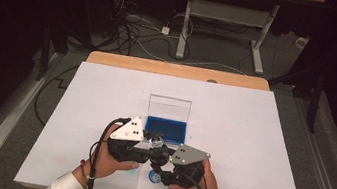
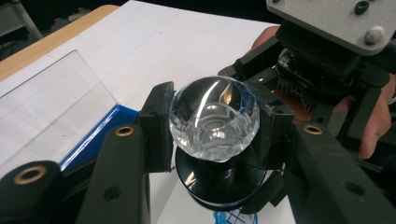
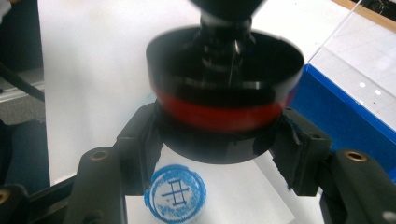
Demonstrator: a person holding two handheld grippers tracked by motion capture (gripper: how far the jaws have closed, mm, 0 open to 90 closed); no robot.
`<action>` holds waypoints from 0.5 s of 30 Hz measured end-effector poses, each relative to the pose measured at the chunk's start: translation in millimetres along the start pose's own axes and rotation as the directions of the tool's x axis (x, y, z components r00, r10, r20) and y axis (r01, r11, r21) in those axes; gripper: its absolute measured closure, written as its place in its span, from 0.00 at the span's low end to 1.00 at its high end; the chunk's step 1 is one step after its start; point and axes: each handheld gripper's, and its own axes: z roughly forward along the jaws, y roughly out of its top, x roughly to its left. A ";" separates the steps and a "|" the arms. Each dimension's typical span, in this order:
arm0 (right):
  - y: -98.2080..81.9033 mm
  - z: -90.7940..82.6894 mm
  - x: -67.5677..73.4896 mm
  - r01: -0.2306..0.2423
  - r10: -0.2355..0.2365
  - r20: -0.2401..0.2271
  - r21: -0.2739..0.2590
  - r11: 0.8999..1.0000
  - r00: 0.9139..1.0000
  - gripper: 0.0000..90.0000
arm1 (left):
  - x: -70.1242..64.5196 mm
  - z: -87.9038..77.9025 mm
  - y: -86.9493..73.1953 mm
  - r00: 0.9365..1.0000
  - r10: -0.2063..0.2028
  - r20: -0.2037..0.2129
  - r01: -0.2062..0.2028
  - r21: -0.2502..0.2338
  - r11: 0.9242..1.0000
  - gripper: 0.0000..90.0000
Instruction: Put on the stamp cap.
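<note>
Stamp (image 2: 214, 119), one in number, hangs at the lower centre of the high view above the white sheet (image 1: 251, 137) on the counter (image 1: 175, 70). One open blue ink case (image 1: 165, 128) lies just behind. Left gripper (image 2: 214, 126) clamps its clear crystal knob; right gripper (image 3: 219, 140) clamps its black, red-banded base. One blue round print (image 3: 175, 192) sits below, between the right gripper's jaws.

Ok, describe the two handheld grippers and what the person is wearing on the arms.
Both the left gripper and the right gripper are black, blocky bodies, each topped by a grey three-cornered plate with dark screw holes. A black cable trails from each toward the person. The jaws are black, with brass-coloured rivets at their pivots. The sleeves are white, with cuffs at the wrists.
</note>
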 end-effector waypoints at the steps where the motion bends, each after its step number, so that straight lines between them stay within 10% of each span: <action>1: 0.5 0.1 0.1 -0.003 0.003 -0.004 -0.006 1.000 1.000 0.43 | -0.4 0.6 -0.3 1.000 0.001 -0.002 -0.001 0.001 1.000 0.61; 15: 0.4 -0.9 -3.5 -0.056 0.055 -0.028 -0.034 0.998 0.998 0.43 | 0.9 1.6 -2.7 1.000 0.006 -0.012 -0.006 0.002 1.000 0.61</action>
